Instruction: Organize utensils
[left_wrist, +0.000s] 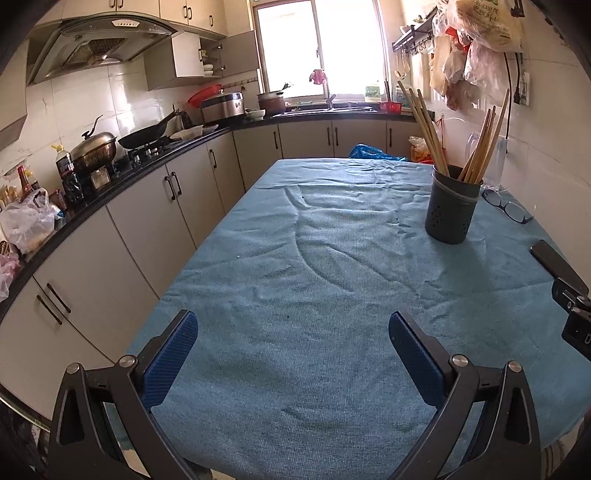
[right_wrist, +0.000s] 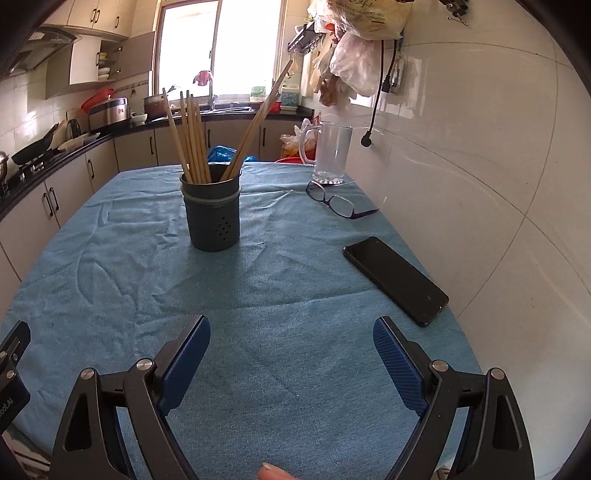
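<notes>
Both grippers' fingers (right_wrist: 192, 354) spread wide, empty, chopstick holder (right_wrist: 214, 218) well ahead.

A bright window (left_wrist: 317, 48) shines at twelve o'clock, grey cupboards (left_wrist: 155, 206) run along at nine o'clock, and a white tiled wall (right_wrist: 480, 147) stands at three o'clock.

One dark utensil holder (right_wrist: 213, 218) stands on one blue tablecloth (right_wrist: 295, 295). It holds wooden chopsticks (right_wrist: 192, 140): about five or six leaning left and two leaning right in the right wrist view, so roughly seven or eight; the exact number cannot be told where they overlap. Also counted on the cloth: one pair of glasses (right_wrist: 338, 203), one black phone (right_wrist: 395, 280), one clear glass mug (right_wrist: 332, 153); two grippers in view, left gripper (left_wrist: 293, 332) and right gripper (right_wrist: 291, 338), each with two blue-padded fingers.
</notes>
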